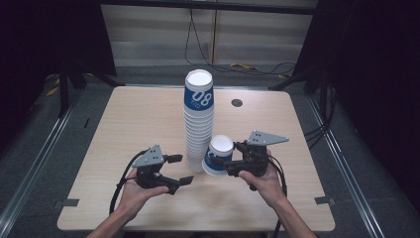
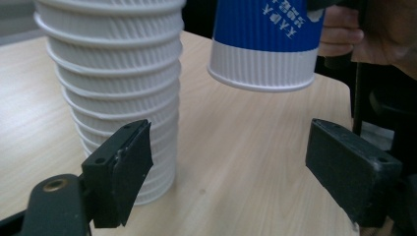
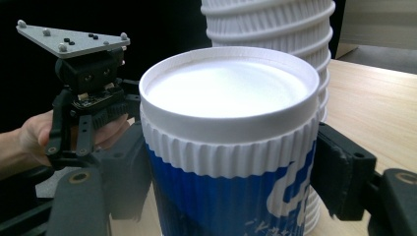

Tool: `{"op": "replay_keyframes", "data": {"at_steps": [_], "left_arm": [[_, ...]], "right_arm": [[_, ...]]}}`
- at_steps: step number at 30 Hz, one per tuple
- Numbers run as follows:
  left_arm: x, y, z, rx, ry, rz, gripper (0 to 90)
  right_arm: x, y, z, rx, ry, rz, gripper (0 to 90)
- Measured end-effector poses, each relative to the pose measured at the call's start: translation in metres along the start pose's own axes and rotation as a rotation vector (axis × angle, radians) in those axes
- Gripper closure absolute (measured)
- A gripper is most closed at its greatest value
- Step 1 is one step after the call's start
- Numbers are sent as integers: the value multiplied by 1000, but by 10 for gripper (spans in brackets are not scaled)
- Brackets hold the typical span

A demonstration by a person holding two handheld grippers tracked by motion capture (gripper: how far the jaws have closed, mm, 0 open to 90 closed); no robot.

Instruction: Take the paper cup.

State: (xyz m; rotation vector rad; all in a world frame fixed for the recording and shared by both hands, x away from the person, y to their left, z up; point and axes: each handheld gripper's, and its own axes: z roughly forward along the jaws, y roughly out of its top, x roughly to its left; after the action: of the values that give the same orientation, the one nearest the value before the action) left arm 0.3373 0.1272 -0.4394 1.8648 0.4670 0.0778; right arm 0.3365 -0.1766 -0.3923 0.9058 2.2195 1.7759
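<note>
A tall stack of upside-down blue and white paper cups [image 1: 199,119] stands at the middle of the table, and its white ribbed rims [image 2: 118,83] rise just beyond my left jaw. My right gripper [image 1: 224,162] is shut on a single upside-down cup [image 1: 218,156], held slightly tilted just right of the stack's foot. That cup [image 2: 265,44] hangs clear of the tabletop. Its white base [image 3: 228,86] faces up between my right gripper's [image 3: 231,189] jaws. My left gripper [image 1: 181,169] stands open in front of the stack, with nothing between the jaws of this left gripper [image 2: 228,172].
The wooden table [image 1: 138,119] has a small black round hole [image 1: 236,102] behind the stack. Grey tape marks sit near the front corners [image 1: 71,202] [image 1: 323,200]. Cables lie on the floor beyond the far edge [image 1: 247,67]. Dark curtains flank both sides.
</note>
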Motion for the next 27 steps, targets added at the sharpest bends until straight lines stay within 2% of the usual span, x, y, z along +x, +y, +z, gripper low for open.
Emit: {"op": "replay_keyframes", "data": {"at_steps": [1, 2, 5, 7, 9, 14, 17, 19, 27], "left_arm": [[-1, -1, 2, 8, -19, -28, 177], [-1, -1, 4, 10, -24, -31, 181], [-2, -3, 6, 20, -16, -16, 201], [-2, -4, 7, 13, -26, -33, 200], [-2, -4, 6, 2, -28, -28, 199], [-4, -6, 9, 3, -45, -39, 186], [-4, -8, 12, 26, -47, -47, 163], [-5, -8, 13, 23, -57, -48, 157], [-6, -9, 16, 38, -65, -35, 163]], "right_arm": [[-2, -3, 0, -12, 2, 7, 262], [-2, -5, 1, -7, 2, 13, 262], [-1, -8, 5, 1, 16, 24, 263], [2, -10, 9, 19, 28, 17, 263], [4, -11, 14, 27, 44, 17, 263], [5, -13, 19, 48, 33, 24, 263], [5, -13, 21, 52, 38, 26, 263], [7, -14, 24, 51, 47, 27, 263], [11, -14, 32, 52, 54, 32, 264]]}}
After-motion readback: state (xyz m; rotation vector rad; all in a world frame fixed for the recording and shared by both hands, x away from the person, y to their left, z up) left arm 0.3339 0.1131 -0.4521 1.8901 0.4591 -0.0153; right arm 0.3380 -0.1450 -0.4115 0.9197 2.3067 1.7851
